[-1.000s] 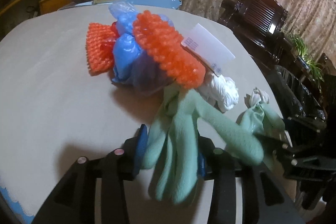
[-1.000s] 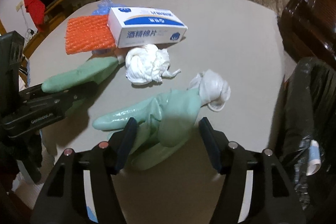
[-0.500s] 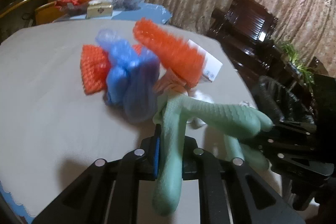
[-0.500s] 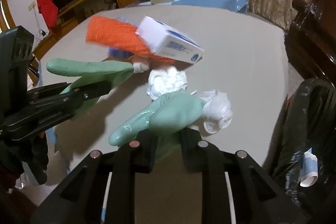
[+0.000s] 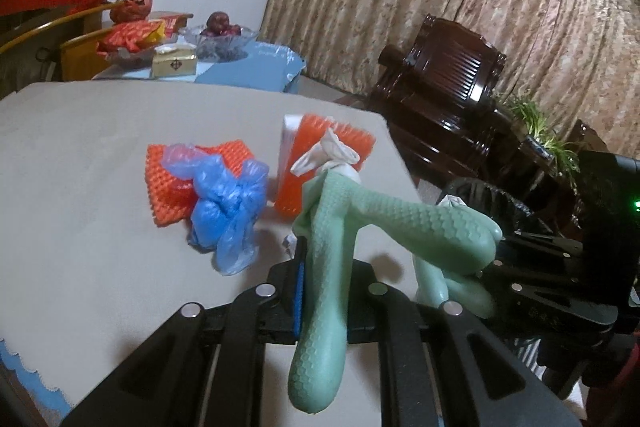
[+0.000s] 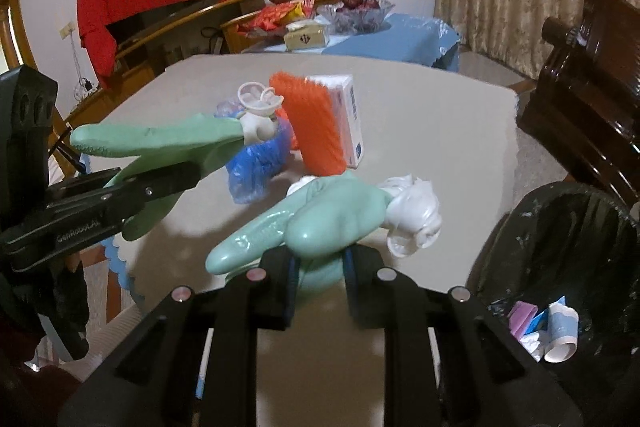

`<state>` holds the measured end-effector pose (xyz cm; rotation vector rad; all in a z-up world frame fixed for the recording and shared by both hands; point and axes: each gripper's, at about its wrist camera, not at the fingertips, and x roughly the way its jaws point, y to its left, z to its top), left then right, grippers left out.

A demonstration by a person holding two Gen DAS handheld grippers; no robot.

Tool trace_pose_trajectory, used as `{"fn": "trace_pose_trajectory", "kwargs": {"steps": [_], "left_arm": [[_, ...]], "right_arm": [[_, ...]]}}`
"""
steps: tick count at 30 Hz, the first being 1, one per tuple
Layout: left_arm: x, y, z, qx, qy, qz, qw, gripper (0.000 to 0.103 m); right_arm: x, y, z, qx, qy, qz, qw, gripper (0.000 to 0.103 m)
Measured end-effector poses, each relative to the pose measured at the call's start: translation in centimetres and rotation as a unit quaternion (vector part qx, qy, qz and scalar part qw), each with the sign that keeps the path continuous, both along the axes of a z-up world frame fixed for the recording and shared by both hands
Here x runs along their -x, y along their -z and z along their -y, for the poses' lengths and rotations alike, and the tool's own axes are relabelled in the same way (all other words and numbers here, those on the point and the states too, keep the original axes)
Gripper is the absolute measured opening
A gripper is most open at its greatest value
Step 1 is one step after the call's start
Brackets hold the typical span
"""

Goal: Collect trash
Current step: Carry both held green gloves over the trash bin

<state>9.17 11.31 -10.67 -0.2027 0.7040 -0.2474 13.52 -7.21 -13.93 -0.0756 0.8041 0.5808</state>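
Note:
My left gripper (image 5: 322, 291) is shut on a green rubber glove (image 5: 332, 227) with a white cuff, lifted above the grey table (image 5: 80, 187). My right gripper (image 6: 320, 267) is shut on a second green glove (image 6: 320, 219) with a white cuff, also lifted. In the right wrist view the left gripper (image 6: 120, 195) holds its glove (image 6: 160, 143) at the left. On the table lie a blue plastic bag (image 5: 224, 203), orange mesh pieces (image 5: 172, 187) and a white box (image 6: 352, 119) standing on edge. A black bin bag (image 6: 560, 247) gapes at the right.
The bin bag holds paper scraps (image 6: 548, 327). Dark wooden chairs (image 5: 448, 87) stand beyond the table's right edge. A side table with a glass fruit bowl (image 5: 218, 35) and snacks (image 5: 132, 35) is behind. Curtains hang at the back.
Both grippers closed on the gloves and lifted them off the table. The orange mesh and white box shifted and now stand on edge.

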Motion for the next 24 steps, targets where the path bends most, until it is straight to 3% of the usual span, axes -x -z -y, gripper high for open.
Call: {"fn": "trace_pose_trajectory", "kwargs": {"steps": [12, 24], "left_arm": [[0.9, -3.2, 2.5, -0.002, 0.015, 0.035, 0.9993, 0.013], [0.3, -3.7, 6.7, -0.01, 0.054, 0.039, 0.9977, 0.013]], "right_arm": [[1.5, -3.6, 2.9, -0.009, 0.02, 0.04, 0.999, 0.019], [2.3, -5.0, 7.7, -0.005, 0.072, 0.06, 0.996, 0.019]]}}
